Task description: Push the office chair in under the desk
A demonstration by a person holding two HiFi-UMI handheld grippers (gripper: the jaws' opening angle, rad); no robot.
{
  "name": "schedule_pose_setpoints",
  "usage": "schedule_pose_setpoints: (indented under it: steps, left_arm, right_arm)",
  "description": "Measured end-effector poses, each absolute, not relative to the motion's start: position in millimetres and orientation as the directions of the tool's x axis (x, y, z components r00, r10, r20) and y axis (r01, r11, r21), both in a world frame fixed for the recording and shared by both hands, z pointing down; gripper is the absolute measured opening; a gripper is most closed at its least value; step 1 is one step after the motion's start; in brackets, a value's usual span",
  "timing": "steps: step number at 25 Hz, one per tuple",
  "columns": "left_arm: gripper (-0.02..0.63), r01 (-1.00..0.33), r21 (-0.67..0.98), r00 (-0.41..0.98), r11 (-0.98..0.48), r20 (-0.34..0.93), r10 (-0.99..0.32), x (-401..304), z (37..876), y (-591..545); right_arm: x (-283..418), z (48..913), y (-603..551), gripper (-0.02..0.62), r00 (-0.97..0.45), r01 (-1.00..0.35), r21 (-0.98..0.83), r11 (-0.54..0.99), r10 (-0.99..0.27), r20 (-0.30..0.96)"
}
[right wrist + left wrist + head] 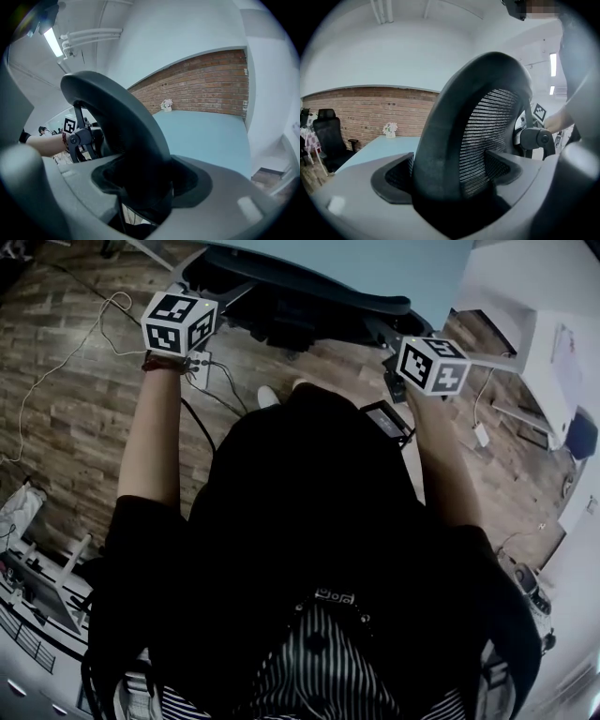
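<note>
Jaws of my left gripper (454, 185) are clamping the mesh back of the office chair (487, 122), and my right gripper (140, 185) is gripping its rim. The chair is standing against the pale blue tabletop (206, 136). A pot (389, 134) is holding white flowers (389, 126) there, beside the brick wall (361, 108); wooden floor (75, 381) is showing below.

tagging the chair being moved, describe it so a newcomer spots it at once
Start at the light blue desk that meets the brick wall; the office chair stands at its edge. It has a grey mesh back in a dark curved frame, and unlike the other black chair off by the wall, its frame is clamped in the left gripper and the right gripper.
</note>
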State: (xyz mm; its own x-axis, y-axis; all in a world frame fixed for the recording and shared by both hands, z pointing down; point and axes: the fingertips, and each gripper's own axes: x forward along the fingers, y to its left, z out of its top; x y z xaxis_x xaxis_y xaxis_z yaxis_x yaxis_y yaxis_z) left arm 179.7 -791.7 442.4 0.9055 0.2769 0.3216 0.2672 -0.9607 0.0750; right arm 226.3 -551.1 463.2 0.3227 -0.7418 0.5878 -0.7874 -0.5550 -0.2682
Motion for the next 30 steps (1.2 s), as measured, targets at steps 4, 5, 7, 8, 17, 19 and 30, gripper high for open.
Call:
schedule_pose_setpoints:
  steps: [4,5,7,8,17,19,30]
  left_arm:
    - [0.489,0.287,0.070,0.903,-0.955,0.313,0.295,193.2,438.1,-802.5]
    - [0.489,0.291,0.066,0.904,-0.955,0.307,0.297,198.2,436.8,-806.1]
    - [0.489,0.298,0.065,0.904,-0.952,0.303,0.303,209.3,437.0,-815.5]
    - [0.489,0.303,0.069,0.901,-0.951,0.304,0.309,213.9,438.3,-821.4]
    - [0.488,0.359,0.073,0.882,-0.931,0.299,0.363,244.1,439.4,-873.6]
    - [0.488,0.371,0.074,0.877,-0.926,0.301,0.375,248.3,440.3,-880.2]
    - [0.488,0.465,0.094,0.831,-0.880,0.295,0.471,251.6,434.1,-906.1]
  right_arm:
    - [233.9,460.8,-561.1,0.261,0.321,-0.787,-0.281,-0.549,-0.754,0.574]
    - [237.7,460.1,-564.6,0.261,0.320,-0.788,-0.284,-0.547,-0.756,0.570]
    - [246.3,461.1,-574.2,0.261,0.313,-0.784,-0.292,-0.548,-0.754,0.577]
    - [249.7,462.5,-580.4,0.261,0.305,-0.780,-0.300,-0.549,-0.753,0.583]
    - [262.8,466.9,-634.5,0.258,0.275,-0.752,-0.383,-0.537,-0.783,0.558]
    - [263.9,468.7,-641.2,0.256,0.265,-0.745,-0.394,-0.538,-0.781,0.566]
    - [248.9,461.8,-663.7,0.263,0.351,-0.647,-0.407,-0.644,-0.726,0.591]
